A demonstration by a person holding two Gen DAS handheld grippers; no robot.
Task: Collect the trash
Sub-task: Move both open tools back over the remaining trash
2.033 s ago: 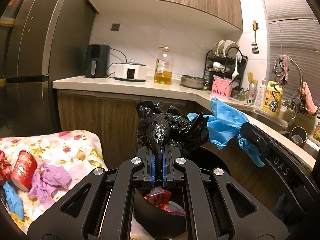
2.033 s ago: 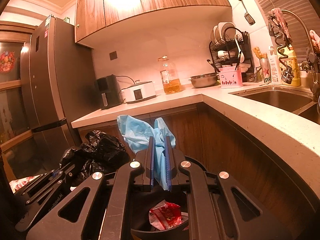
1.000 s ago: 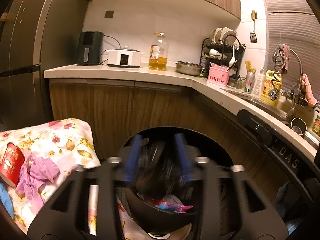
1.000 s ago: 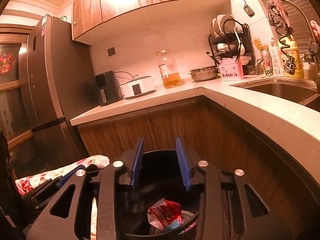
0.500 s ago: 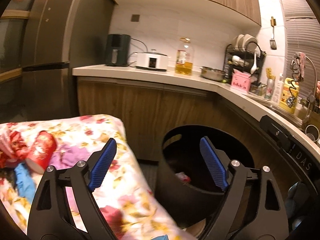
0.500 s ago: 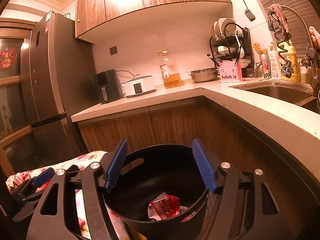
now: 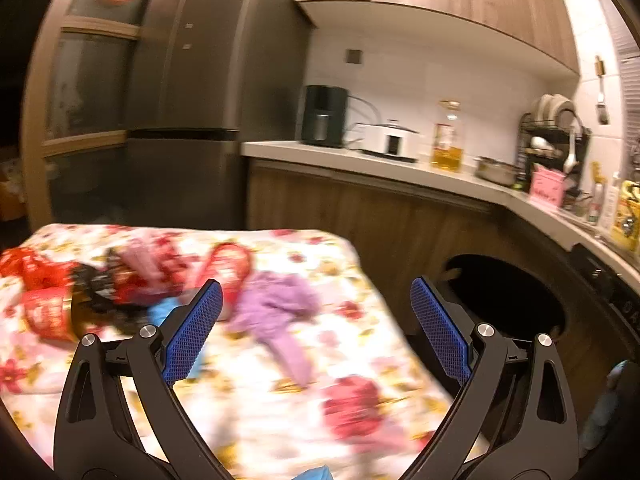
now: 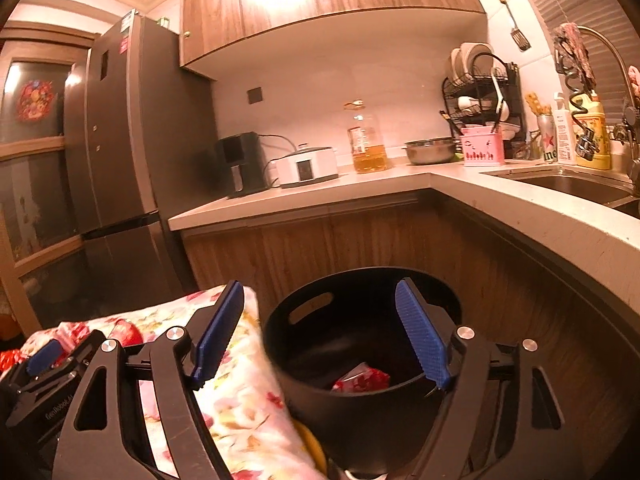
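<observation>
On the floral-covered table (image 7: 360,360), a purple glove (image 7: 276,304), red cups (image 7: 224,272) and wrappers remain uncollected; the black bin (image 8: 320,364) holds one red wrapper (image 8: 362,378). Left gripper (image 7: 316,332) and right gripper (image 8: 320,336) both spread, empty.

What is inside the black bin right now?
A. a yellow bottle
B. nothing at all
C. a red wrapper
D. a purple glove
C: in the right wrist view a crumpled red wrapper lies at the bottom of the black bin, while the purple glove is out on the flowery cloth.
</observation>
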